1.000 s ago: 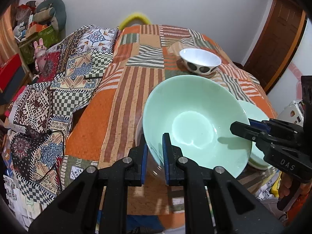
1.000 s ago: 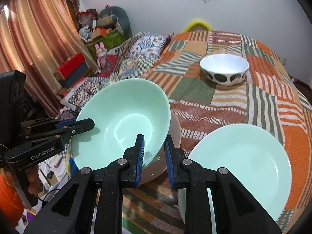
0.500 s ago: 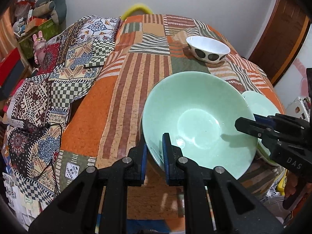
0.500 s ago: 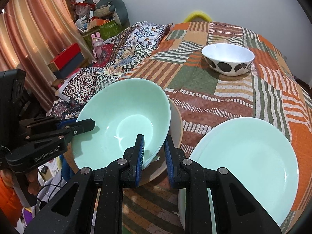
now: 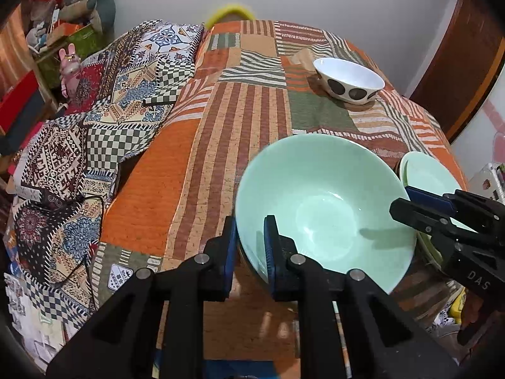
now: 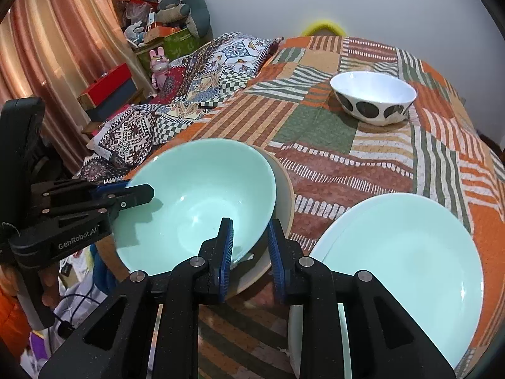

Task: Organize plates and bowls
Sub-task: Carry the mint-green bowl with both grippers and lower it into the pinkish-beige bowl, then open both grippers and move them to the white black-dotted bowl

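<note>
Now the mint bowl (image 6: 199, 199) sits tilted inside a beige bowl (image 6: 282, 195) at the near edge of the desk (image 6: 363, 161), the left gripper (image 5: 249, 246) clamped on its left rim. Opposite, the right gripper (image 6: 249, 249) has just been opening (rim between its pads, which no longer press it). Right of the mint bowl lies a mint plate (image 6: 407, 252); beyond it stands a spotted bowl (image 6: 372, 98).
</note>
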### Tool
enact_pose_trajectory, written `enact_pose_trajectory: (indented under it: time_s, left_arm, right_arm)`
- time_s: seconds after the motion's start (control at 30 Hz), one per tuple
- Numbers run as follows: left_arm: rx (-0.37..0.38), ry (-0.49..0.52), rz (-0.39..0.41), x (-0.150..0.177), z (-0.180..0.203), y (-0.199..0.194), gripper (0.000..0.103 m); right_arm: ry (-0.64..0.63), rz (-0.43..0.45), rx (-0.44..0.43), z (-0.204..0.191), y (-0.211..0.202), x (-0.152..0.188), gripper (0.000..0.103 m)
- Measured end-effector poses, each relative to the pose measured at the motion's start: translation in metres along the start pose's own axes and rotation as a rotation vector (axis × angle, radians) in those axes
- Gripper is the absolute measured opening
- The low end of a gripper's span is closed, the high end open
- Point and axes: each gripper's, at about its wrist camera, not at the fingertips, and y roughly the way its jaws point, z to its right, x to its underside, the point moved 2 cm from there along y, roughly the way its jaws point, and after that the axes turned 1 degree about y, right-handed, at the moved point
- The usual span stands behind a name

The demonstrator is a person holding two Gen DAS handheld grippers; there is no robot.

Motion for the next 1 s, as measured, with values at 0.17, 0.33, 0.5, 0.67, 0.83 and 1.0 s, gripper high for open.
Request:
enact_pose_trajectory:
  time_s: [0.17,0.33,0.5,0.67,0.83,1.0]
  left_arm:
    - [-0.008,0.017,0.003,0.000,0.005,-0.003,0.015]
    - [-0.006,0.040,0.033,-0.008,0.012,-0.017,0.015]
    - [0.009,0.078,0.123,-0.029,0.025,-0.047,0.024]
    - [0.039,0.105,0.218,-0.057,0.039,-0.078,0.035]
    - [0.075,0.120,0.309,-0.089,0.052,-0.099,0.047]
    - [0.115,0.120,0.340,-0.125,0.062,-0.101,0.054]
  right_arm:
    - [0.003,0.003,0.008,0.004,-0.003,-0.003,0.026]
    - [0.004,0.040,-0.007,0.009,-0.018,-0.008,0.030]
    - [-0.001,0.107,0.006,0.017,-0.042,-0.022,0.032]
    - [0.016,0.190,0.018,0.032,-0.071,-0.040,0.036]
    - [0.039,0.262,0.036,0.052,-0.097,-0.060,0.036]
    - [0.061,0.326,0.094,0.075,-0.111,-0.078,0.047]
